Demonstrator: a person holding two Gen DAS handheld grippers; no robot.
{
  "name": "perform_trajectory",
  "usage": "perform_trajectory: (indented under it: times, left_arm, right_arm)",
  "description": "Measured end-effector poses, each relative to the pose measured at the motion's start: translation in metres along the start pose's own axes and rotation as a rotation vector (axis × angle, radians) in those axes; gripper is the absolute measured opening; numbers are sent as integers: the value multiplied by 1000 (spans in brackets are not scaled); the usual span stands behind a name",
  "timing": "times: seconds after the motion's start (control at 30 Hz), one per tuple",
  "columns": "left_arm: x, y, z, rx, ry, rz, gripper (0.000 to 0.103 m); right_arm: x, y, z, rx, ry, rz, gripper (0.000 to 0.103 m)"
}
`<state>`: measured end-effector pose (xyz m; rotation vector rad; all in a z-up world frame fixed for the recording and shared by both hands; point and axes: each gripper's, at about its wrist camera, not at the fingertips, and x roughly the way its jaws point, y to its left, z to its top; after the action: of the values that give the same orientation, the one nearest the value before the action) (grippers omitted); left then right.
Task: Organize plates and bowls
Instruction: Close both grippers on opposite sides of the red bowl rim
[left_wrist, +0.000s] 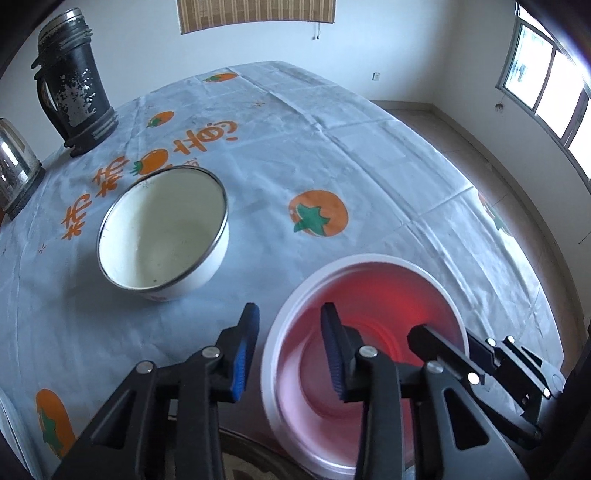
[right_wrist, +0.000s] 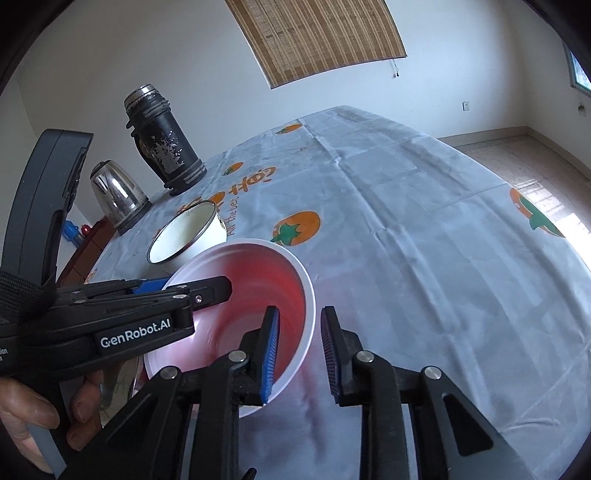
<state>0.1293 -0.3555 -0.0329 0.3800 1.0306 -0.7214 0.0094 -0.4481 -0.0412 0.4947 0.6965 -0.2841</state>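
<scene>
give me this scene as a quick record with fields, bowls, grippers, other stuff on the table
surface: table under a pale cloth with orange fruit prints
near bowl: pink plastic bowl with white rim, upright
far bowl: cream enamel bowl with dark metal rim, upright, empty
left gripper: straddles the pink bowl's left rim, pads not yet pressing
right gripper: straddles its right rim, gap visible
also on table: worn black flask, shiny steel kettle
stacking: not yet done
</scene>
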Motion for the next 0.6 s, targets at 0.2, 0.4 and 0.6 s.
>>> perform_trajectory:
  times: [0.2, 0.4, 0.6]
  left_arm:
    - [-2, -8, 2, 25, -15, -3, 22]
    - [-21, -16, 3, 28, -76, -42, 16]
    - [-45, -28, -3, 45, -129, -48, 16]
  right_arm:
    - [2, -3, 2, 6, 4, -13, 16]
    - [-10, -12, 4, 33, -25, -31, 12]
    - [-37, -9, 7, 10, -73, -57, 12]
